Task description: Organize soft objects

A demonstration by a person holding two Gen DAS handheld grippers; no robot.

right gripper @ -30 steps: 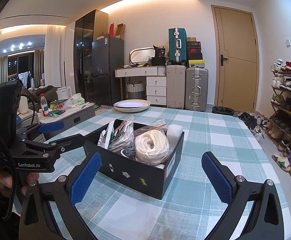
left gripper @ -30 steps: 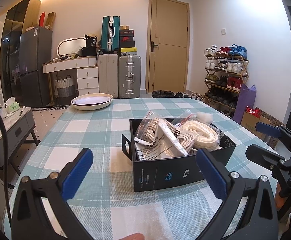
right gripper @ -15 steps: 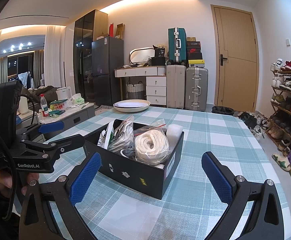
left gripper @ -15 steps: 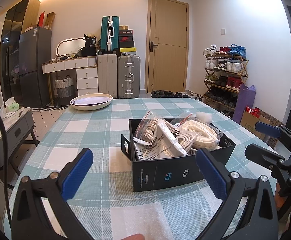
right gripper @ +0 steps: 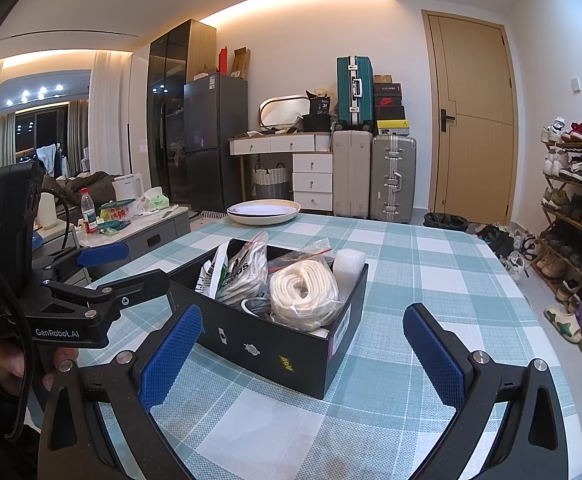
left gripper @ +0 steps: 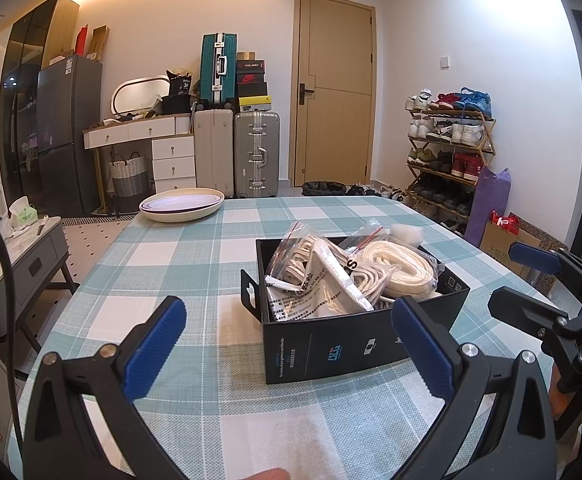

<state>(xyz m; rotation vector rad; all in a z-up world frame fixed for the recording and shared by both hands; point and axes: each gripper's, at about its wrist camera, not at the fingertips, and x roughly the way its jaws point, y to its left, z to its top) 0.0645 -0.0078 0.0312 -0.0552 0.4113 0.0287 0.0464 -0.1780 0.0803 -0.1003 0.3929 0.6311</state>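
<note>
Both the left gripper [left gripper: 287, 334] and right gripper [right gripper: 303, 342] hover with fingers spread and empty; the black box [left gripper: 355, 344] of bagged cords sits just ahead of them on the table [left gripper: 179, 248]; this fits either sorting about to start or just finished

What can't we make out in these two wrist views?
- Bottom of the black box: hidden under the cord bundle and bagged cords, both views.
- Print on the white packet: too small, left wrist view.
- Right gripper handle: cut off by the bottom edge.
</note>
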